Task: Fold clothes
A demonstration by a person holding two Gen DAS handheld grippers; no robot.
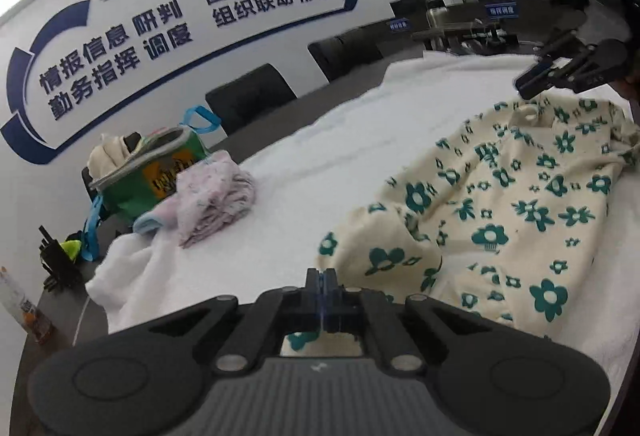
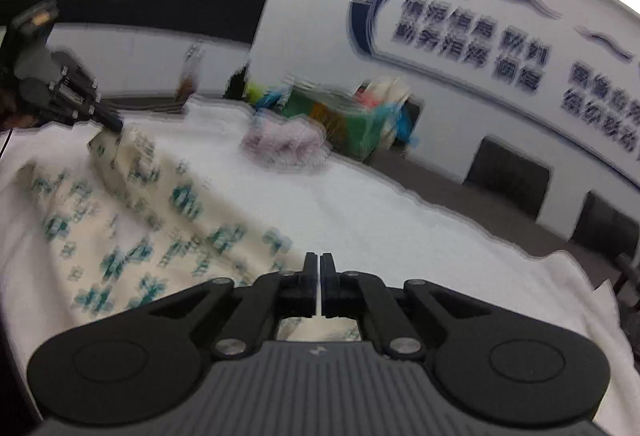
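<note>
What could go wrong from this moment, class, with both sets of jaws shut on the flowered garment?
1. Each gripper pinches only an edge of the flowered garment: the left gripper at one end, the right gripper at the far end. A pull could slip the cloth free.
2. The garment is bunched, so creases may be folded in.
3. The white towel beneath could drag towards the folded pink clothes.

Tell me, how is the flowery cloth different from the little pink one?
The flowery garment is cream with teal flowers; the pink garment is pale pink. The flowery garment is spread out and bigger; the pink garment is bundled small. Both lie on the white cover.
</note>
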